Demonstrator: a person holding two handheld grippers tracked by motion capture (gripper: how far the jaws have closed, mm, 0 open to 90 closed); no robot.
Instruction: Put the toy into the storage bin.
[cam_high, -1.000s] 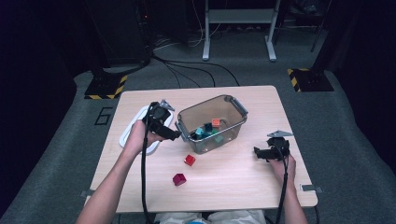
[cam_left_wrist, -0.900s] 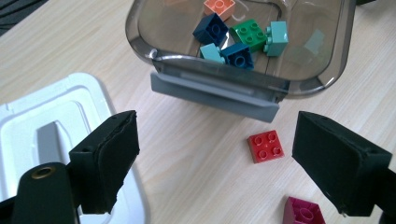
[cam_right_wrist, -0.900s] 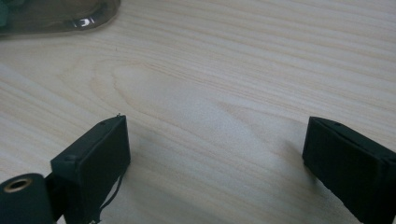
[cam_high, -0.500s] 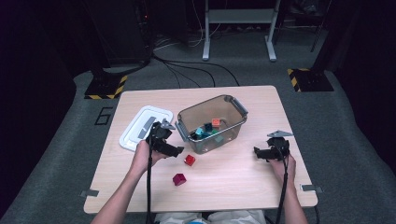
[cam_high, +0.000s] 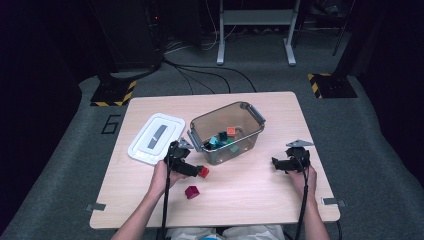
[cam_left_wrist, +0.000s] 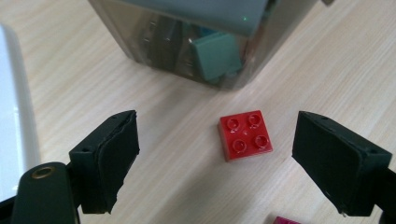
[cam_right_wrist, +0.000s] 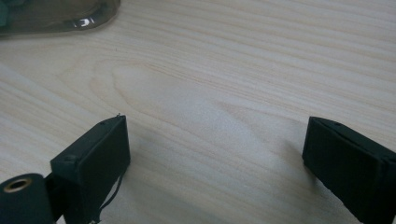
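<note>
Down from over the white lid (cam_high: 156, 137), the left gripper (cam_left_wrist: 215, 156) now straddles the red brick (cam_left_wrist: 245, 135) open-jawed beside the bin (cam_high: 227, 131), needing only to close.

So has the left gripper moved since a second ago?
Yes. The left gripper has come off the white lid toward the person, and now sits by the red brick, jaws open.

A large "6" is marked on the floor (cam_high: 111, 124).
</note>
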